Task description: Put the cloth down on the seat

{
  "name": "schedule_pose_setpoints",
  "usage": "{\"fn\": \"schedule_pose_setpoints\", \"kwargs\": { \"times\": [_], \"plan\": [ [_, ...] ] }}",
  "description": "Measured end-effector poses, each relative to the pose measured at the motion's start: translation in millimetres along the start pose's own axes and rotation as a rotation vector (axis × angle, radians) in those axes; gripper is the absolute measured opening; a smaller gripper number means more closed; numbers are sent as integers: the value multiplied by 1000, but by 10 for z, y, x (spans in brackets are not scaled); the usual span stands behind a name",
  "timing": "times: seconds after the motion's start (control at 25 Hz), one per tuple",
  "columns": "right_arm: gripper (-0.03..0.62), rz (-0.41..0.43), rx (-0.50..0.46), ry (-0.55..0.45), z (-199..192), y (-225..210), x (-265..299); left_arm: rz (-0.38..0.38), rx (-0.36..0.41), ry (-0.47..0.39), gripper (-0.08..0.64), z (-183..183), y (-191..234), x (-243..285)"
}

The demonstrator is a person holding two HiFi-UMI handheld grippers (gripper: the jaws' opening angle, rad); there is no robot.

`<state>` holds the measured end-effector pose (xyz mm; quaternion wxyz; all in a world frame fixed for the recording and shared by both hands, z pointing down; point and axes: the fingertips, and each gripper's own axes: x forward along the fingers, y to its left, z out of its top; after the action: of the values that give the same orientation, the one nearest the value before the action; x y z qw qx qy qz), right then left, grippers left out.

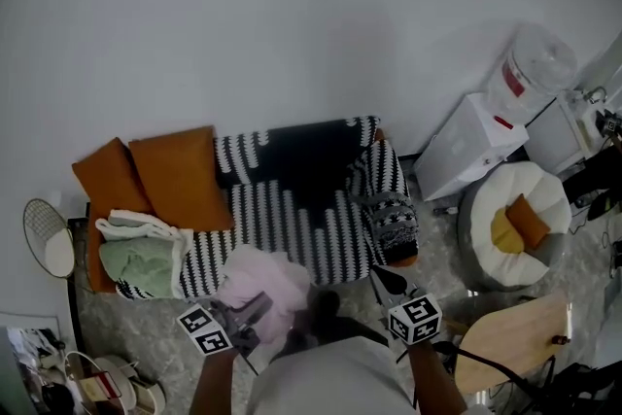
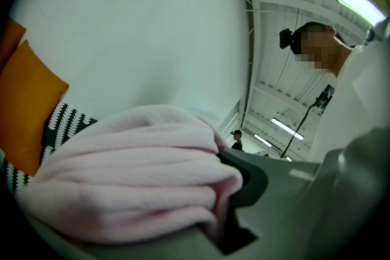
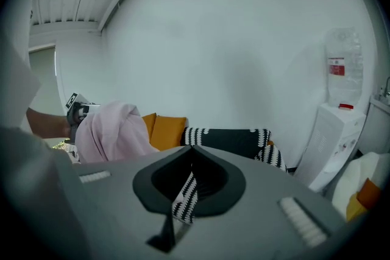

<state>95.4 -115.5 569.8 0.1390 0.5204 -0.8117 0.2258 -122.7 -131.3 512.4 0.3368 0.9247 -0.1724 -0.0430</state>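
Left claw (image 2: 222,198) is seen clamped on the pink cloth (image 2: 134,173), whose thick, soft fleece folds are bunched between its jaws. Only the head view shows the bundle held at the front edge of the black-and-white striped sofa seat (image 1: 292,228). Right claw (image 3: 192,149) is closed together, with nothing gripped.

Left gripper (image 1: 251,311) clamped on cloth (image 1: 267,279); right gripper (image 1: 382,280) jaws together, empty; both held forward
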Motion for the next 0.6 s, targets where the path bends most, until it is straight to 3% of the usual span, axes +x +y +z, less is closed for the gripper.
{"fn": "schedule_pose_setpoints", "kwargs": {
  "times": [0.6],
  "plan": [
    [3,6,45,66,-269,-1127,163,67,10,120,84,-279,719,1325]
  ]
}}
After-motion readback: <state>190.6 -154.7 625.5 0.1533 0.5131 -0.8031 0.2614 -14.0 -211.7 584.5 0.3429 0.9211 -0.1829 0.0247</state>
